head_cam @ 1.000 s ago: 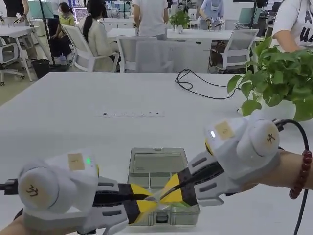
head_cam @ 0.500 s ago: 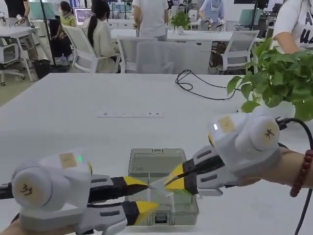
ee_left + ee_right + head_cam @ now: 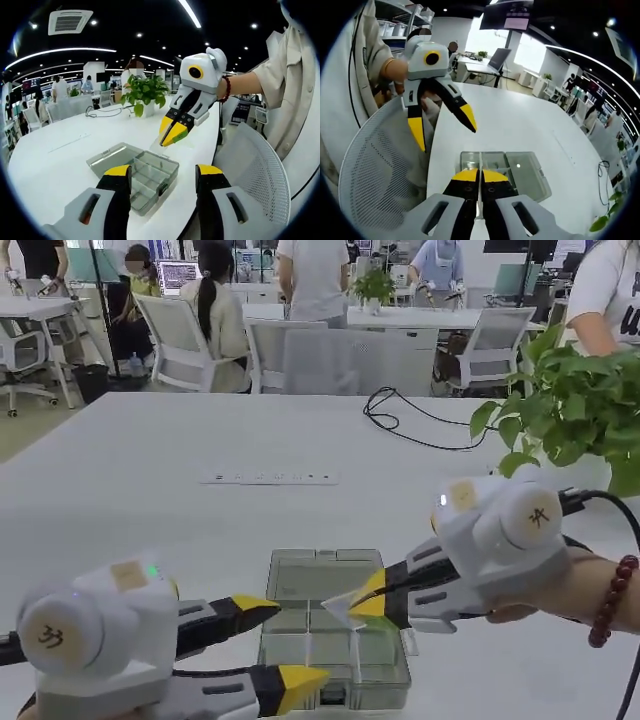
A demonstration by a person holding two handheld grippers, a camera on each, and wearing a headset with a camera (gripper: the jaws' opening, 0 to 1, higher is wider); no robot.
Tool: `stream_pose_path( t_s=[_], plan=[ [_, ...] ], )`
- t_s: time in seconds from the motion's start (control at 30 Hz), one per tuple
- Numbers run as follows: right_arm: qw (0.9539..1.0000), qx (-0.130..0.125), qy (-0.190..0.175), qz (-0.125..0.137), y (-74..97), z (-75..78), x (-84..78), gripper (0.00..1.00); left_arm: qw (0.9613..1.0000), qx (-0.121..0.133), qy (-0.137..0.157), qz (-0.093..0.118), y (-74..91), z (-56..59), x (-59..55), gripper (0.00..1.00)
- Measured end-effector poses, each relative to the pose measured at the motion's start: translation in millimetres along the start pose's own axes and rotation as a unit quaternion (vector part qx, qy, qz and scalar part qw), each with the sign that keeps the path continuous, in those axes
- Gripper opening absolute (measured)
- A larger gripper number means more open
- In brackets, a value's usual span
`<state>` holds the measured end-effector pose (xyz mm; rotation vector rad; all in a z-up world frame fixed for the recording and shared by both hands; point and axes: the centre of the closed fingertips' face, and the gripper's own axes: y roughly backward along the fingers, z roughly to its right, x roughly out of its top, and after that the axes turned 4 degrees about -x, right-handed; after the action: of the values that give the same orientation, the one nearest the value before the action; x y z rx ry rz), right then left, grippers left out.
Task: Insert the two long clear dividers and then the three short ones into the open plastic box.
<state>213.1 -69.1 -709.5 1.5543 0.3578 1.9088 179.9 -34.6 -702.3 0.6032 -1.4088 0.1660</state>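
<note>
- Clear divider [image 3: 335, 608] is clamped at the tips of the right gripper [image 3: 368, 598], jaws together on it. In the right gripper view we see it edge-on, a thin line between the jaws.
- It hangs just above the open plastic box [image 3: 380, 655], which lies below and ahead of that gripper's tips, with the lid [image 3: 315, 570] folded flat on the far side.
- Box shows partitions in place. We can't count how many are seated, or tell whether this piece is a long or a short one.
- Our read of the step: lower the divider into its slots. We'd square its edge to the wall grooves first, then come down vertical with both ends together and no twist. Plastic that thin will likely flex and jam.
- Left gripper [image 3: 280, 641] is beside the right one, over the box's near side, jaws apart and holding nothing. We'd use it to steady the box wall if the box skates on the white table [image 3: 200, 530].
</note>
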Motion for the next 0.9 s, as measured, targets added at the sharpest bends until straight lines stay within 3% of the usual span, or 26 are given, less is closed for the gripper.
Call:
stream_pose_path(
  t_s=[0.4,0.77,0.9],
  plan=[
    [0.9995,-0.011,-0.020,-0.020,-14.8,15.2,-17.5,0.02,0.9995,0.026,0.019,-0.005,-1.1,-11.3,-7.1,0.68],
    [0.9984,-0.003,-0.042,-0.038,-29.1,22.1,-37.5,0.02,0.9988,0.041,0.027,-0.006,-0.1,-19.5,-9.5,0.76],
    [0.9977,0.001,-0.050,-0.044,-32.5,22.9,-44.6,0.02,0.9987,0.047,0.015,-0.012,-0.3,-21.8,-10.4,0.76]
  ],
)
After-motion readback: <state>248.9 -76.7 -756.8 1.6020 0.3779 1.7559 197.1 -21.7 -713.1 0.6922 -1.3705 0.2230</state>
